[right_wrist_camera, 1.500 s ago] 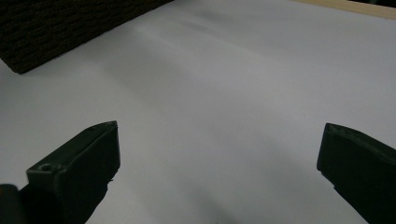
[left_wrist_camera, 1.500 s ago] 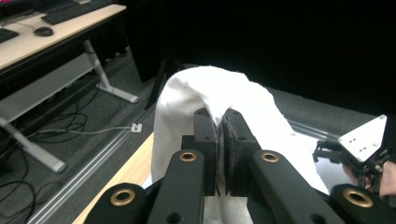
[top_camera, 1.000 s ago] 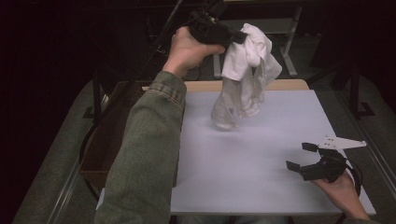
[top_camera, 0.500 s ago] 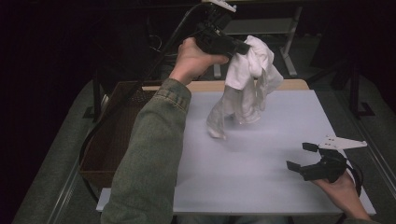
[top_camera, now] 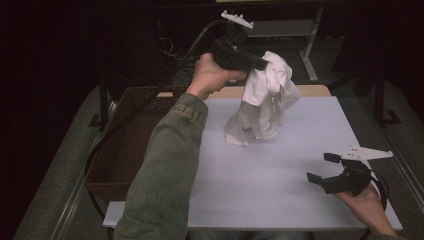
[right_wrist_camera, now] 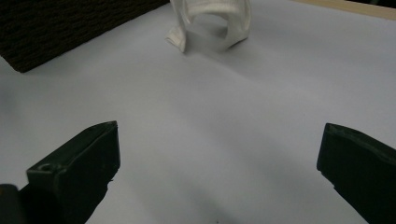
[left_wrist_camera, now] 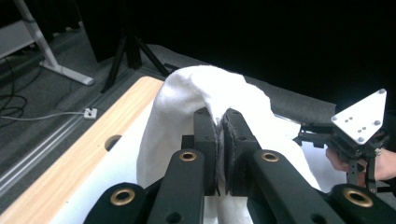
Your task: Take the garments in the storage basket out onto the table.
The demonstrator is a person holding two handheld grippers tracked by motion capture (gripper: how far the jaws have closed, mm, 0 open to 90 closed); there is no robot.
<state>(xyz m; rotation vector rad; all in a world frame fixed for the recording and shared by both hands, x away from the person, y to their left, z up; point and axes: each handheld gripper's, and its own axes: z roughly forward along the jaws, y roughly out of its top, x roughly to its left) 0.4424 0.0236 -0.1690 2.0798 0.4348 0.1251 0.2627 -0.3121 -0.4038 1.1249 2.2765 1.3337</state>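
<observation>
— One cloth (top_camera: 267, 97): where?
— Clamped in the left gripper (top_camera: 260, 65), jaws pressed together on a fold. It hangs above the table's (top_camera: 280, 195) far half, lowest corner touching or just over the white top; cannot tell which.
— Right gripper (top_camera: 320, 167)?
— Jaws wide apart, nothing between them, low over the near right corner, well apart from the cloth.
— Other items?
— One brown basket (top_camera: 125, 150), left of the table.
</observation>
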